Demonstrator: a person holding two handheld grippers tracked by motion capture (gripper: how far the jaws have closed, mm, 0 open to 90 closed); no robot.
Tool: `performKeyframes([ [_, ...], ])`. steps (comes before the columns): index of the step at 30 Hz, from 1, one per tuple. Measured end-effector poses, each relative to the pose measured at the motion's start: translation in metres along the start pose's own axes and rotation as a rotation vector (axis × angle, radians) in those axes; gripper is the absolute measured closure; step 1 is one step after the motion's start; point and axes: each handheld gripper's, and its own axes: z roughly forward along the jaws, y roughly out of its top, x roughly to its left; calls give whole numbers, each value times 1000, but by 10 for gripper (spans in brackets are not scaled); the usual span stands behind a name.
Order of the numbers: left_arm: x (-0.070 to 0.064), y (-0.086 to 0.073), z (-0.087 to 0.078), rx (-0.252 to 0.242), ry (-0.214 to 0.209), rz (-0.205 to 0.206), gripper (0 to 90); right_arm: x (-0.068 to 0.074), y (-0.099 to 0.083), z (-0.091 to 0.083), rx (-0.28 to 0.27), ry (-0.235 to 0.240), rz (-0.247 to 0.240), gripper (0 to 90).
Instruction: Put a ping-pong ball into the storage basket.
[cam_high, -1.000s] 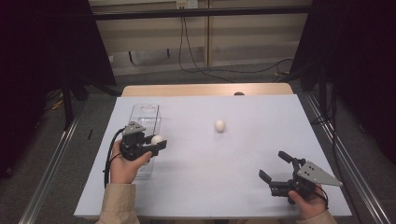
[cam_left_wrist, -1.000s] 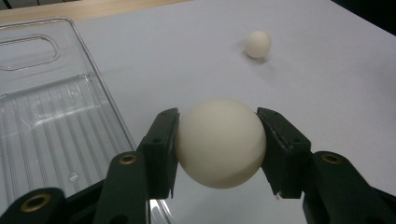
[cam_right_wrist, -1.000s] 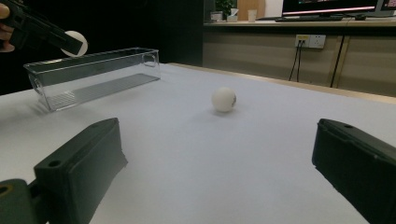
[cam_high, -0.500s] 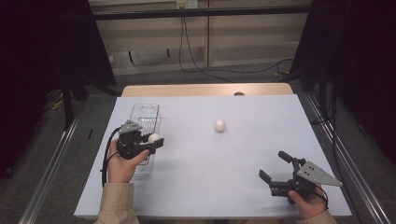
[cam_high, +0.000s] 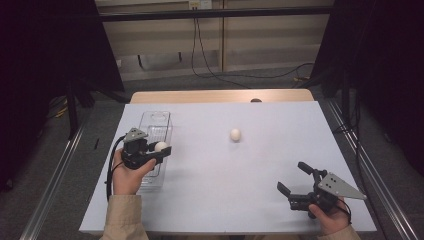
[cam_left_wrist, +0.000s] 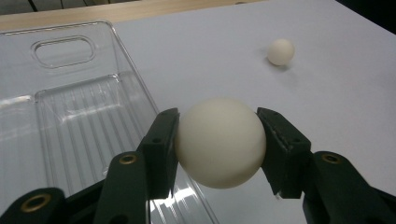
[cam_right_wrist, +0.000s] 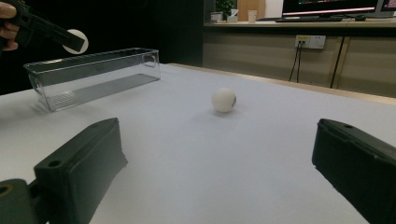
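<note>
Covering table, white sheet (cam_high: 210, 185), dark room, wall cables (cam_high: 200, 55)

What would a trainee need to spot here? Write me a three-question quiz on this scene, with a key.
1. True or false: the left gripper has its jaws shut on a white ball.
2. Where does the second ball lie? A) inside the clear bin B) on the bare table, apart from both grippers C) between the right gripper's jaws
3. Fill in: the right gripper, near the table's front edge, has its jaws ____.

Key
1. True; both jaws press the ball's sides, just above the rim of the clear bin.
2. B; it sits on the table near its middle.
3. Open, with nothing between them.
</note>
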Motion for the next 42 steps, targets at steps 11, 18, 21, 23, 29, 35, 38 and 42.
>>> performKeyframes([
  [11,4,-1,0,2,26,4,511,0,0,0,1,0,-1,14],
  [18,6,-1,0,3,36,3,511,0,0,0,1,1,-1,14],
  [21,7,-1,0,2,43,6,511,0,0,0,0,0,1,13],
  [23,8,-1,0,1,50,3,511,0,0,0,1,1,0,14],
  [29,10,-1,1,-1,58,1,511,0,0,1,3,0,-2,14],
  [35,12,-2,2,6,68,3,511,-1,0,0,2,-1,0,14],
  [38,13,-2,3,12,75,8,511,-1,0,0,3,-1,-1,14],
  [42,15,-4,4,13,84,1,511,-1,0,0,3,-1,-1,14],
])
